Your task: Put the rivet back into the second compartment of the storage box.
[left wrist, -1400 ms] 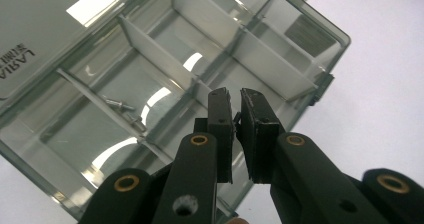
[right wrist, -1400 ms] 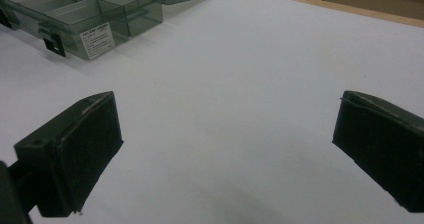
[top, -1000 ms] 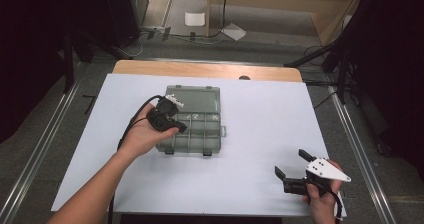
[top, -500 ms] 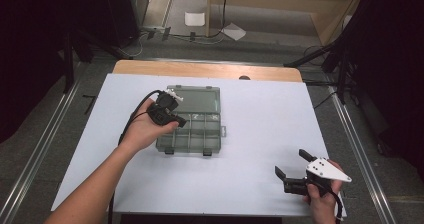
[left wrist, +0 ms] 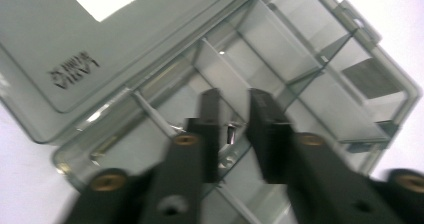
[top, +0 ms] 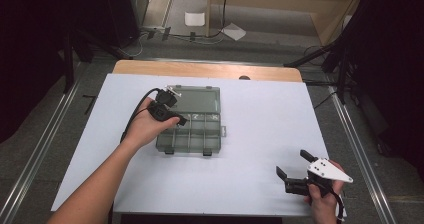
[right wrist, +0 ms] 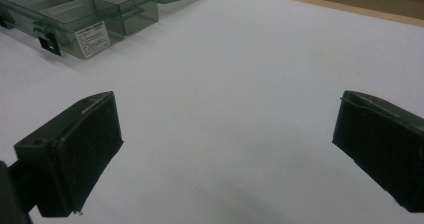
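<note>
Smoky clear plastic organizer box (top: 192, 119) at frame centre; my left gripper (left wrist: 231, 134) has just been opening, empty; right gripper (top: 295, 170) wide open, lower right.

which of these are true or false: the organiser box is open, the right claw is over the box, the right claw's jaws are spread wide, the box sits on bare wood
1. The organiser box lies open. True; its lid is folded back flat.
2. The right claw is over the box. False; it rests near the table's front right corner, and the left claw is over the box.
3. The right claw's jaws are spread wide. True.
4. The box sits on bare wood. False; it sits on a white sheet.
</note>
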`<state>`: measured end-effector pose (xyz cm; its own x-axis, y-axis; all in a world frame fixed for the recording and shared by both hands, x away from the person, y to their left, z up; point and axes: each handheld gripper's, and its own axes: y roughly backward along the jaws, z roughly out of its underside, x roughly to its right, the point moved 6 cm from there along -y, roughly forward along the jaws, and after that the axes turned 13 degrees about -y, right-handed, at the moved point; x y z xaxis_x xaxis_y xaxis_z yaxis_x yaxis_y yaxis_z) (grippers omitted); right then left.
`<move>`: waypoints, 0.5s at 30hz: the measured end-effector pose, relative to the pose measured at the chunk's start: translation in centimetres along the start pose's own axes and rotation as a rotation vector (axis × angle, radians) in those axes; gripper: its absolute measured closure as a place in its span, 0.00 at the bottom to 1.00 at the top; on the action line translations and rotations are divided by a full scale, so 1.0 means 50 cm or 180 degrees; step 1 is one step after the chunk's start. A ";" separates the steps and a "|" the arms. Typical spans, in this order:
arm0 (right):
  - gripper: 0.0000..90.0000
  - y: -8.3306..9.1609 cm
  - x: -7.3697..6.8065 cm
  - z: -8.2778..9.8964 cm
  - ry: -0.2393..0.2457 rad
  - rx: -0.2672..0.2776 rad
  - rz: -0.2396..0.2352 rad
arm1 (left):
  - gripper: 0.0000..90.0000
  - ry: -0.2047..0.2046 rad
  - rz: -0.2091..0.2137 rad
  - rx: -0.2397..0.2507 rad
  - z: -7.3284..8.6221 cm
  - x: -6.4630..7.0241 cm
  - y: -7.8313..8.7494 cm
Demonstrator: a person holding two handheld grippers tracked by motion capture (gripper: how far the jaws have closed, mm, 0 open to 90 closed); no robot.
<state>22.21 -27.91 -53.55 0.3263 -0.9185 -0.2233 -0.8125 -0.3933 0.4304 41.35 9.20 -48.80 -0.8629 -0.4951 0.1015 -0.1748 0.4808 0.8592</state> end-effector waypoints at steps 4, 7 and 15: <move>0.00 0.000 0.001 -0.002 0.0006 0.0023 0.0007 | 0.56 0.0039 -0.0052 0.0083 0.000 0.000 0.006; 0.00 0.000 0.000 -0.001 -0.0010 0.0004 0.0012 | 0.36 0.0079 -0.0115 0.0114 0.001 -0.001 0.010; 0.00 0.001 0.002 0.001 0.0002 0.0000 0.0031 | 0.00 0.0244 -0.0001 0.0158 0.007 -0.005 0.019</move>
<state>22.18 -28.00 -53.62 0.3187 -0.9223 -0.2187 -0.8156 -0.3844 0.4326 41.24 10.07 -48.18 -0.8243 -0.5483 0.1409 -0.2001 0.5150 0.8335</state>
